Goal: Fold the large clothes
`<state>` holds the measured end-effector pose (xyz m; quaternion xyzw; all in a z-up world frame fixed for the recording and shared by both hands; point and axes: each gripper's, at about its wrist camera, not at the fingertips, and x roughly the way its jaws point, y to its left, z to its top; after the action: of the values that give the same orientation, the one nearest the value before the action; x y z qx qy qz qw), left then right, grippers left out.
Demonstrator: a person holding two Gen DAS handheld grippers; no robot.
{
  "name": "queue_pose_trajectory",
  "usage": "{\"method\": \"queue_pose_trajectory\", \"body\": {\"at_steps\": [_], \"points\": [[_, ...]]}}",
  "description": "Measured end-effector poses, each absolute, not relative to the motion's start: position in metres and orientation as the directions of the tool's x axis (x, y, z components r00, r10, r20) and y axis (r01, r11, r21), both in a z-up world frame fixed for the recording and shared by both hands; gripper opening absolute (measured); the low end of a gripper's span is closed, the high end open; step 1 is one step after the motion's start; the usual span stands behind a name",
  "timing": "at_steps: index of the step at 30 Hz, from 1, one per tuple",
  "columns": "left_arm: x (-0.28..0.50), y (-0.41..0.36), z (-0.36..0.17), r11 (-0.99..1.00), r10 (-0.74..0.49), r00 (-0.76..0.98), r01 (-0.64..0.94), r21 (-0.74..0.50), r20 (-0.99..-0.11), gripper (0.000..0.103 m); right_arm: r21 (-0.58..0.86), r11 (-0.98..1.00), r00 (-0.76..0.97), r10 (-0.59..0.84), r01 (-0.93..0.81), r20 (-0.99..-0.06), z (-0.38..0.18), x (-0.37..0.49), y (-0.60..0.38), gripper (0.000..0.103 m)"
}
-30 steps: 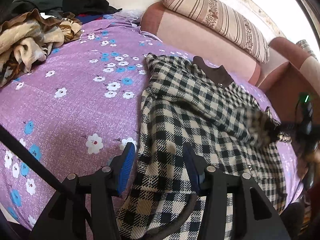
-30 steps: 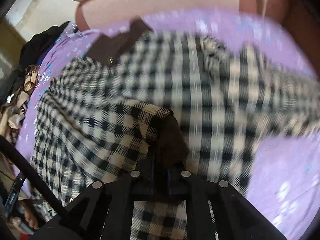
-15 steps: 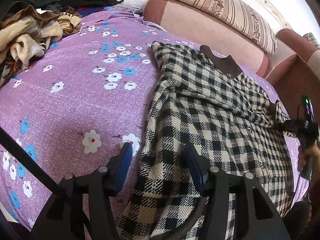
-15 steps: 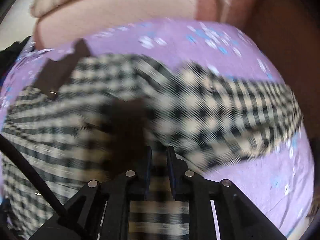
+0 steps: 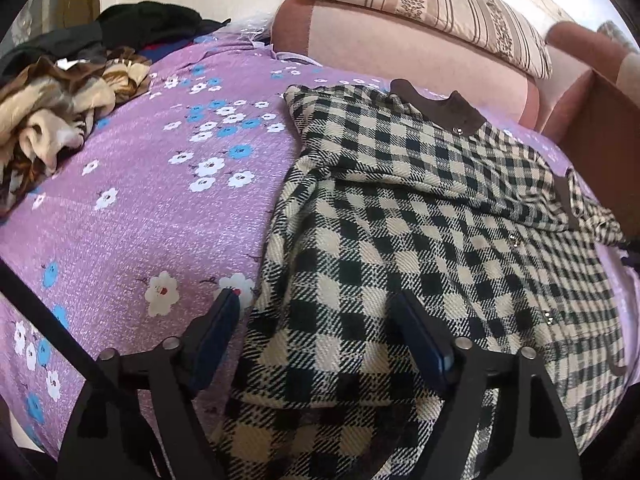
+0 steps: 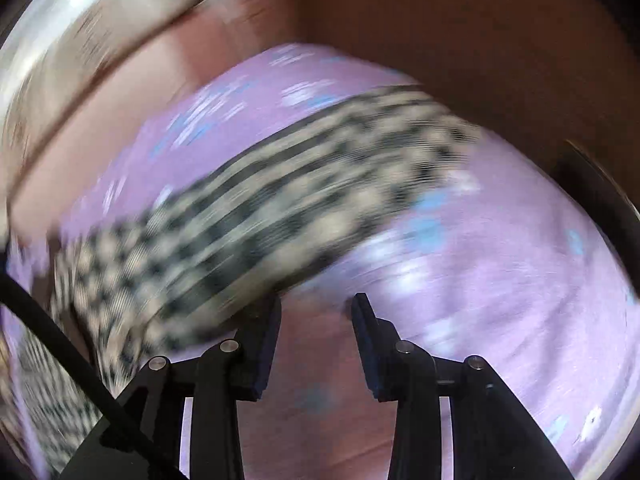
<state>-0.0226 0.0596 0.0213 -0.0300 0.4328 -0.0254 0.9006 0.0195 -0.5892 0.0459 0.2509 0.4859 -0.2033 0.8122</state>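
A bed under a purple floral sheet (image 5: 132, 208) is filling most of the left wrist view, with a pink headboard cushion (image 5: 400, 48) and a striped bolster (image 5: 432, 12) running across the top of the frame. A heap of tan and brown clothes (image 5: 52, 112) is sitting at the upper left, with dark garments (image 5: 140, 24) piled behind it.

The checked coat (image 5: 400, 240) is lying flat on the sheet, covering the centre and right of the frame. Its long axis is running from the bottom centre up toward the upper right, with the brown collar (image 5: 436, 108) pointing at the headboard cushion. One sleeve is lying folded across the chest, its brown cuff (image 5: 566, 200) at the right edge.

The left gripper (image 5: 316, 332) is hovering with its fingers spread wide; the coat's near left edge is lying between them, unpinched.

The right wrist view is heavily blurred. The right gripper (image 6: 316, 324) is also standing open, holding nothing, over bare sheet (image 6: 480, 280), with a checked sleeve (image 6: 280, 216) stretching diagonally just beside its left finger; contact cannot be judged
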Motion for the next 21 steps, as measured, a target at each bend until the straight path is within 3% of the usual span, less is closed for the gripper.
{"method": "queue_pose_trajectory", "body": {"at_steps": [6,10,15,16,17,18,21], "points": [[-0.02,0.048,0.015,1.0,-0.018,0.637,0.027,0.0,-0.77,0.089,0.447,0.606,0.569,-0.013,0.658,-0.822,0.043,0.008,-0.673,0.04],[-0.017,0.049,0.014,1.0,-0.022,0.632,0.025,-0.008,-0.774,0.092,0.493,0.562,0.599,-0.005,0.664,-0.801,0.04,0.032,-0.7,0.049],[-0.014,0.046,0.013,1.0,-0.013,0.629,0.026,0.004,-0.777,0.094,0.488,0.54,0.589,-0.018,0.686,-0.808,0.038,0.061,-0.709,0.049],[-0.014,0.046,0.013,1.0,-0.014,0.629,0.027,0.004,-0.777,0.095,0.502,0.52,0.593,-0.012,0.691,-0.805,0.036,0.06,-0.711,0.044],[-0.014,0.045,0.013,1.0,-0.013,0.629,0.026,0.004,-0.777,0.095,0.517,0.499,0.598,-0.005,0.696,-0.801,0.035,0.059,-0.715,0.023],[-0.014,0.045,0.013,1.0,-0.013,0.629,0.026,0.005,-0.778,0.095,0.531,0.476,0.602,0.003,0.701,-0.798,0.034,0.06,-0.718,0.011],[-0.014,0.045,0.013,1.0,-0.01,0.628,0.023,0.006,-0.778,0.095,0.519,0.477,0.601,-0.024,0.709,-0.799,0.046,0.057,-0.718,0.007]]}}
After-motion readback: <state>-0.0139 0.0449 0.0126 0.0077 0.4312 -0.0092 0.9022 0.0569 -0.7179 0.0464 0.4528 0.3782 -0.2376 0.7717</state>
